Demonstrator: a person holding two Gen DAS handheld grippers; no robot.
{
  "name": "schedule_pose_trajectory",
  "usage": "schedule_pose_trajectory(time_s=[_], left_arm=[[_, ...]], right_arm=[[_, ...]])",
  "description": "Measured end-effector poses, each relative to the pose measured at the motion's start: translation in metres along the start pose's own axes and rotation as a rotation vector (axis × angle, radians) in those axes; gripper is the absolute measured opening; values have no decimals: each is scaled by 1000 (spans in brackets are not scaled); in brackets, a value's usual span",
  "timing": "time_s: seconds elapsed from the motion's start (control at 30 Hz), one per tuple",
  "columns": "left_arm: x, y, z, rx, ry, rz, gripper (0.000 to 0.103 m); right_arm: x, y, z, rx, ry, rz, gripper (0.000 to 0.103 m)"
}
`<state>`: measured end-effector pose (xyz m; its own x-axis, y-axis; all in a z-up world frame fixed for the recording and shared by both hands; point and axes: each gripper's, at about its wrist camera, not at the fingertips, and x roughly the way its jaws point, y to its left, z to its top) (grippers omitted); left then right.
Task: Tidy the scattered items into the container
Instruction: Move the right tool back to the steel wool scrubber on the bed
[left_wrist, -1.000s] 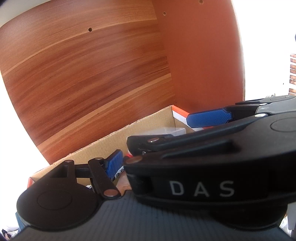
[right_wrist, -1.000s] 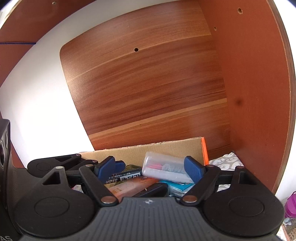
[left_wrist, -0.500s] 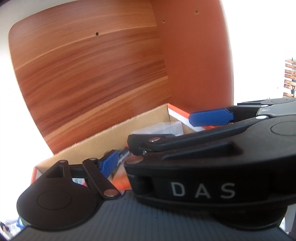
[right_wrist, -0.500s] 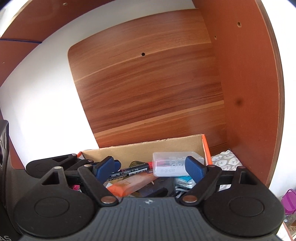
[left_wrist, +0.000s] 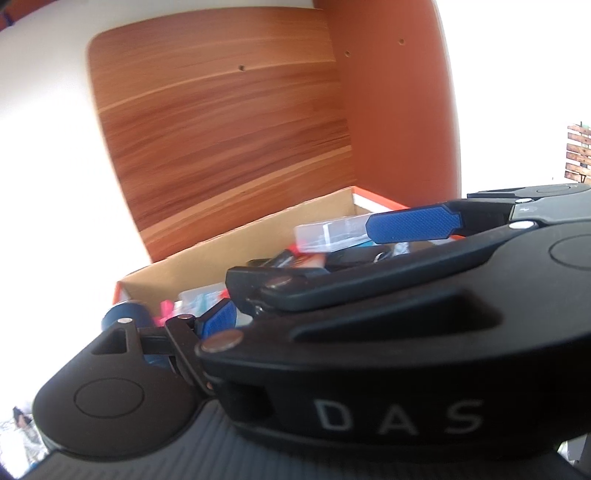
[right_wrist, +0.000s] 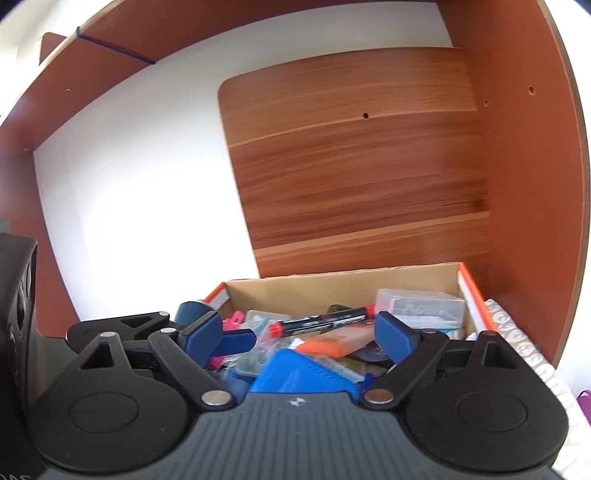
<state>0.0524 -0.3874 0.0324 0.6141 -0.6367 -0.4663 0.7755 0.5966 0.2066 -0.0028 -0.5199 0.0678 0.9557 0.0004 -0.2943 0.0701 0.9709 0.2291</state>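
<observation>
Box (right_wrist: 332, 284) near wall hidden — contents (left_wrist: 207, 299) blurred, unidentifiable.

Strong daylight flooded both views. The white wall (right_wrist: 147, 206) burned out to featureless glare, and in the left wrist view the right and left margins were blown white as well. The wooden panel (left_wrist: 221, 147) was evenly lit but smeared by motion blur, its grain streaked. Items in the cardboard box (right_wrist: 332, 284) were soft and slightly blurred in both views. Fisheye distortion bowed the panel's straight edges and the shelf board (right_wrist: 110, 62) into curves. Dark corners vignetted each frame.
</observation>
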Motion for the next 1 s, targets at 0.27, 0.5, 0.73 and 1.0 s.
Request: schedule_pose_trajectory(time_s=[0.27, 0.5, 0.73, 1.0], left_arm=[[-36, 26, -24, -64, -14, 62, 81], [-71, 53, -58, -130, -10, 141, 81], [-97, 90, -96, -196, 33, 214, 81], [-119, 123, -126, -260, 64, 300, 82]], right_arm=[[-2, 47, -6, -53, 6, 86, 93], [4, 98, -19, -118, 45, 184, 94], [22, 153, -38, -154, 111, 291, 94], [43, 208, -52, -192, 165, 378, 94]])
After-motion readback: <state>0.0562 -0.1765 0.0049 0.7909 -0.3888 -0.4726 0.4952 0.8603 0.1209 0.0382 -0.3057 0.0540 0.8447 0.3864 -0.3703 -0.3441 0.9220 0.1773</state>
